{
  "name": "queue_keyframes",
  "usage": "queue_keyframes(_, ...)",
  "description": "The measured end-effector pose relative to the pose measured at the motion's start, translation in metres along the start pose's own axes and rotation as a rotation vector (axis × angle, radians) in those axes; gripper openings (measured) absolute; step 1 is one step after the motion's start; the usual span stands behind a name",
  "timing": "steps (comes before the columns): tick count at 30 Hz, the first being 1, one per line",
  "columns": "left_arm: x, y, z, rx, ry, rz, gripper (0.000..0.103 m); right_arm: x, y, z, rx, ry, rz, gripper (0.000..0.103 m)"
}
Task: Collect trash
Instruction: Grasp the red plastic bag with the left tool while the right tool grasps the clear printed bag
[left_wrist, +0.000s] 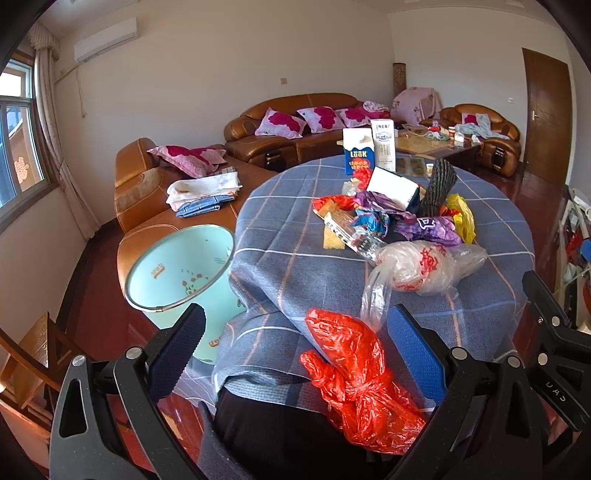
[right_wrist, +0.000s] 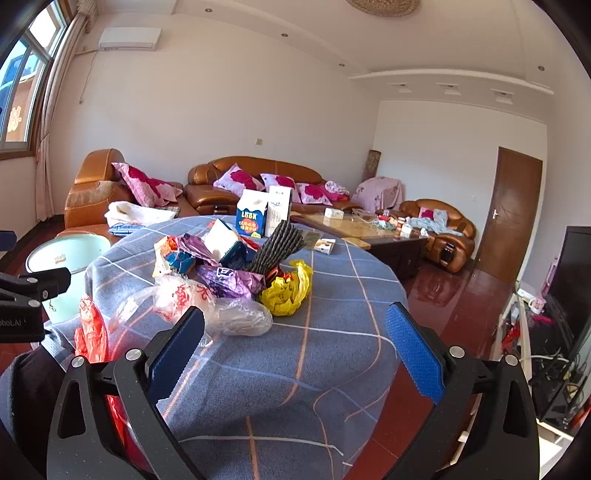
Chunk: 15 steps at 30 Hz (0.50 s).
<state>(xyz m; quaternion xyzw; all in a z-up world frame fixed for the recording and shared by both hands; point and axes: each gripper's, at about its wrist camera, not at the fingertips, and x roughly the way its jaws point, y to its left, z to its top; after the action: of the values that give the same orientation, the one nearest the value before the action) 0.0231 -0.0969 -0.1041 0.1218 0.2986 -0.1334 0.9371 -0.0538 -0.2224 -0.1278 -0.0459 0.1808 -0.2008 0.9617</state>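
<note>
Trash is heaped mid-table on the blue checked tablecloth (right_wrist: 325, 354): two upright cartons, one blue-and-white carton (left_wrist: 357, 150) printed "LOOK", one clear plastic bag with red characters (left_wrist: 417, 267), one yellow bag (right_wrist: 286, 290). One crumpled red plastic bag (left_wrist: 360, 380) lies at the near edge between the spread fingers of the left gripper (left_wrist: 295, 354). The right gripper (right_wrist: 295, 354) is also spread and holds nothing; one pale-green bin (left_wrist: 181, 266) stands beside the table.

The blue carton (left_wrist: 357, 150) reads "LOOK"; the left gripper's (right_wrist: 22, 306) body reads "bot.AI".
</note>
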Motion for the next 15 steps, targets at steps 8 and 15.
queue_keyframes(8,0.048,-0.012,-0.017,-0.003,0.154,-0.119,0.052,0.01,0.0,-0.005,0.001,0.007,0.0,0.096)
queue_keyframes(15,0.044,-0.008,-0.016,-0.006,0.154,-0.2,0.005,0.025,0.002,0.0,0.02,0.028,0.078,0.092)
